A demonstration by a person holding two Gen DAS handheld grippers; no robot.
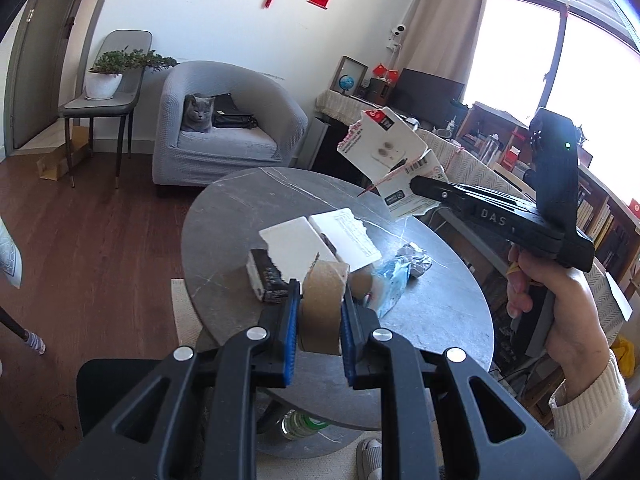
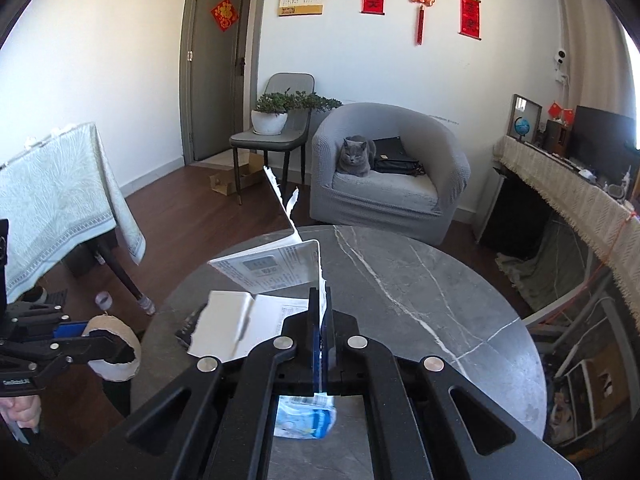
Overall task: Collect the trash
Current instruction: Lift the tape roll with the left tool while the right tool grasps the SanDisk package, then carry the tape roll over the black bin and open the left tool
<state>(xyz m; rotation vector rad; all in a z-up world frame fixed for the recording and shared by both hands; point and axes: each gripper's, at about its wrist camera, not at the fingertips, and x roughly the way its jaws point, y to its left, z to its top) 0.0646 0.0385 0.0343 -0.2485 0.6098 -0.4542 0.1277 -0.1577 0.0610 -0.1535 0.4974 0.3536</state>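
Observation:
My left gripper (image 1: 320, 300) is shut on a brown cardboard tape roll (image 1: 323, 300), held above the round grey marble table (image 1: 432, 308); it also shows at the left of the right wrist view (image 2: 116, 354). My right gripper (image 2: 322, 304) is shut on a torn white packaging card (image 2: 276, 268); in the left wrist view the card (image 1: 384, 148) hangs from it above the table's far side. On the table lie torn white box pieces (image 1: 320, 240), a dark-printed box (image 1: 266, 280), a blue plastic wrapper (image 1: 394, 280) and a crumpled foil ball (image 1: 418, 262).
A grey armchair (image 2: 388, 172) with a cat (image 2: 354, 156) and a black bag stands behind the table. A chair with a potted plant (image 2: 276, 114) is beside it. A cloth-covered table (image 2: 60, 200) is at left, a shelf and sideboard at right. A bottle (image 1: 300, 424) lies under the table.

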